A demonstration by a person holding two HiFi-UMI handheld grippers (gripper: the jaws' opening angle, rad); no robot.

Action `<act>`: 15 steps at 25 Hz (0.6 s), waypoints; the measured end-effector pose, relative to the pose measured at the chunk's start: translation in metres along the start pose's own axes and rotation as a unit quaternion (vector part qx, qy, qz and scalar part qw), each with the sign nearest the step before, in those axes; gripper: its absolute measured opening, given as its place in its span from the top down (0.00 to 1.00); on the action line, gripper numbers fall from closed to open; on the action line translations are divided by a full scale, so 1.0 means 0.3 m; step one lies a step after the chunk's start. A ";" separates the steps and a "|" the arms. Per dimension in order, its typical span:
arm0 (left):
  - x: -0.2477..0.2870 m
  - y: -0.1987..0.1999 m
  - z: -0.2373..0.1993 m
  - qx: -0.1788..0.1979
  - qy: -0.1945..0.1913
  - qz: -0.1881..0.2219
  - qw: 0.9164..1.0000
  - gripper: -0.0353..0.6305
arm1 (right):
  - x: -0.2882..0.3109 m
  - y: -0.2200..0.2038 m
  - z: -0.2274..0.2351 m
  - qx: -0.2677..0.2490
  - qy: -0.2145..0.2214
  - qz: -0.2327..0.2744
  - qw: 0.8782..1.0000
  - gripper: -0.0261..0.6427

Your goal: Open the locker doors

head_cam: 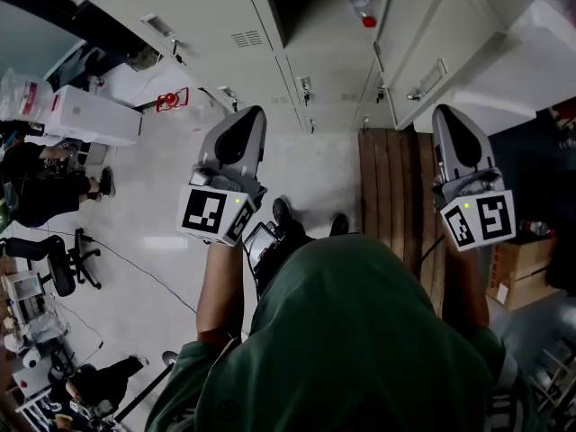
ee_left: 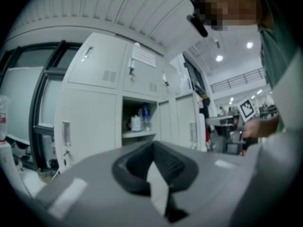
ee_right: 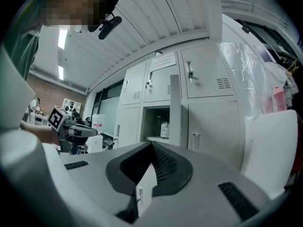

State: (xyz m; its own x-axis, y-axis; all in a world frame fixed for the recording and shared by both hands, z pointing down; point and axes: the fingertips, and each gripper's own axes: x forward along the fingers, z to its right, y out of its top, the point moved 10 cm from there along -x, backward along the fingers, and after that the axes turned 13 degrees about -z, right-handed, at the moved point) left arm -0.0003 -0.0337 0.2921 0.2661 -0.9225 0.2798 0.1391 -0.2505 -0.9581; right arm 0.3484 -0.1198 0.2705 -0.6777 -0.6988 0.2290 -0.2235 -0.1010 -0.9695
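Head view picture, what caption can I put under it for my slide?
Both shut and empty, the left gripper and right gripper face an open locker holding a bottle.

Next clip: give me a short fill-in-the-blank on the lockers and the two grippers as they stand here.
1. The fingers of the right gripper are ___, with nothing between them.
2. The left gripper holds ___.
3. One locker compartment stands ___, its shelf in view.
4. The bottle inside it has a ___ cap.

Missing words: shut; nothing; open; red
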 end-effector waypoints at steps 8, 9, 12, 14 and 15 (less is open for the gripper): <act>-0.052 -0.007 -0.123 -0.005 -0.005 0.010 1.000 0.95 | 0.078 0.069 -0.162 -0.005 0.029 0.002 1.000 0.95; -0.061 -0.008 -0.146 -0.005 -0.005 0.011 1.000 0.95 | 0.095 0.078 -0.187 -0.007 0.031 0.001 0.999 0.95; -0.088 -0.017 -0.217 -0.003 -0.009 0.016 1.000 0.95 | 0.159 0.099 -0.257 -0.010 0.037 -0.002 0.999 0.95; -0.106 -0.020 -0.270 -0.005 -0.009 0.015 1.000 0.95 | 0.205 0.114 -0.302 -0.009 0.040 -0.005 0.999 0.95; -0.116 -0.022 -0.299 -0.006 -0.009 0.015 1.000 0.95 | 0.228 0.123 -0.326 -0.009 0.041 -0.006 0.999 0.95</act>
State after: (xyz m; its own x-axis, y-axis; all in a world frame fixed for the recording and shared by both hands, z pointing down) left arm -0.0960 -0.0264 0.2832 0.2877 -0.9238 0.2525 0.1193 -0.2270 -0.9665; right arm 0.2255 -0.1021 0.2590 -0.7303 -0.6369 0.2469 -0.2439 -0.0945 -0.9652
